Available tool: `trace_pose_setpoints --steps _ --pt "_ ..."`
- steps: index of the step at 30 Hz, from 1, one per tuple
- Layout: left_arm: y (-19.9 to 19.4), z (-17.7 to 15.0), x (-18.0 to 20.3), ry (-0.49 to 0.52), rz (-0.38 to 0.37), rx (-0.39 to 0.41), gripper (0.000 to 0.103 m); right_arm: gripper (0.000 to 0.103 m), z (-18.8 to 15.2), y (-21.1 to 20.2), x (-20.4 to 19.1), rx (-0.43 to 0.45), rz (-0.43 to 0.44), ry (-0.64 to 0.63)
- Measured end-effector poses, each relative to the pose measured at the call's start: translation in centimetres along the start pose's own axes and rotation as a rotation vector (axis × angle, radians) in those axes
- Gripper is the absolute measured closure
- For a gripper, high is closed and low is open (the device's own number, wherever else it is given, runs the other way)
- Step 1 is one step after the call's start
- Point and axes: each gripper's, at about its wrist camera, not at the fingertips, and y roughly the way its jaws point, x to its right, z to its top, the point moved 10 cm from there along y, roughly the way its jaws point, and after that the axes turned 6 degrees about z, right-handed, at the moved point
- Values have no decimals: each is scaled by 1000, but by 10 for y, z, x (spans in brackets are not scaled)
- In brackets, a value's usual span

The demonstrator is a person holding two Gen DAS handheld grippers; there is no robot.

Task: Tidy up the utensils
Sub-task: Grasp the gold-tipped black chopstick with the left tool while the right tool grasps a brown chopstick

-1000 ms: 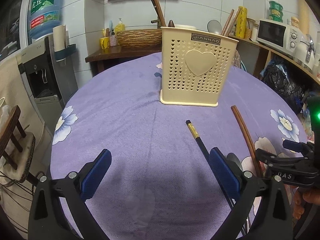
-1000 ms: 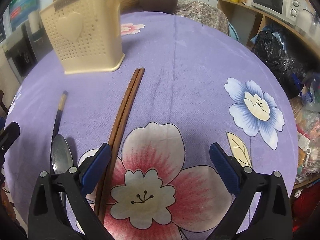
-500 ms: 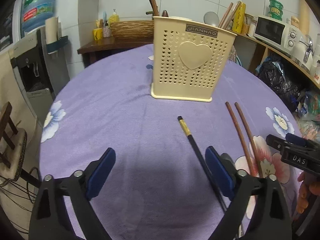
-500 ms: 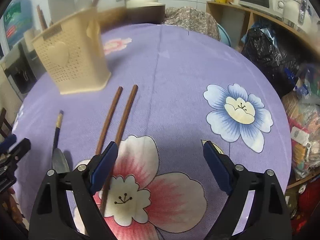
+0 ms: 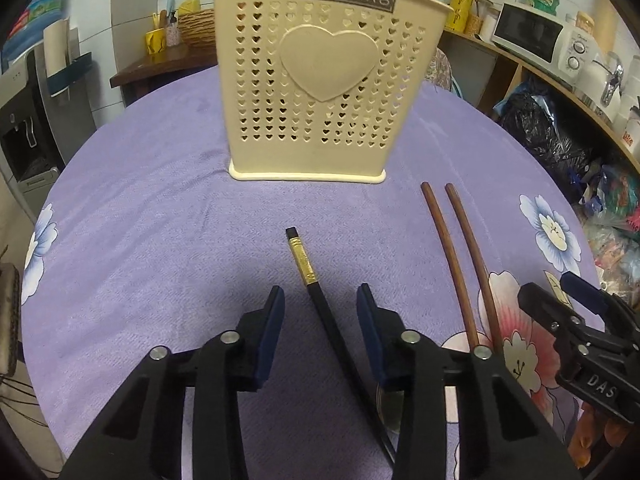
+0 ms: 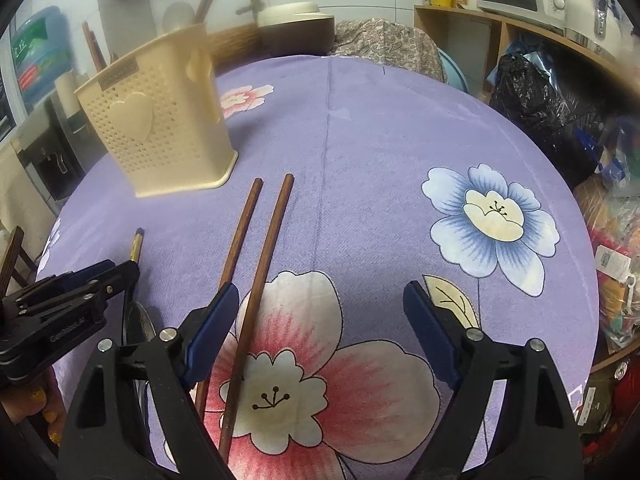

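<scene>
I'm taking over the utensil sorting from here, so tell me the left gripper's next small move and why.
Probably finish closing on the black chopstick. The left gripper straddles it below its gold band, jaws closing but pads not yet touching. The cream utensil holder stands just beyond, ready to receive it.

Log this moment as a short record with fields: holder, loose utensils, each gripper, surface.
holder: cream perforated utensil holder upright on the table, some utensils already in it
loose utensils: black chopstick; two brown chopsticks; spoon partly hidden
left gripper: jaws closing, black chopstick between them, pads not yet touching it
right gripper: jaws closing but wide; one brown chopstick between them, the other at the left pad
surface: purple floral tablecloth
</scene>
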Motion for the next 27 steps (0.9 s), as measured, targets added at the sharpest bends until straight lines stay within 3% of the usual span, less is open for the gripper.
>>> trace_pose_setpoints --steps 8,14,20,27 --pt "8 7 -2 -5 18 -5 90 19 5 -1 -2 5 13 -9" --pt "14 15 -4 -1 -3 -17 92 27 19 13 -11 -23 60 -12" --pt "14 15 -4 4 -3 -20 92 43 33 42 -15 -74 64 3" --pt "14 15 -2 3 -2 -19 92 52 39 61 -19 -103 46 5"
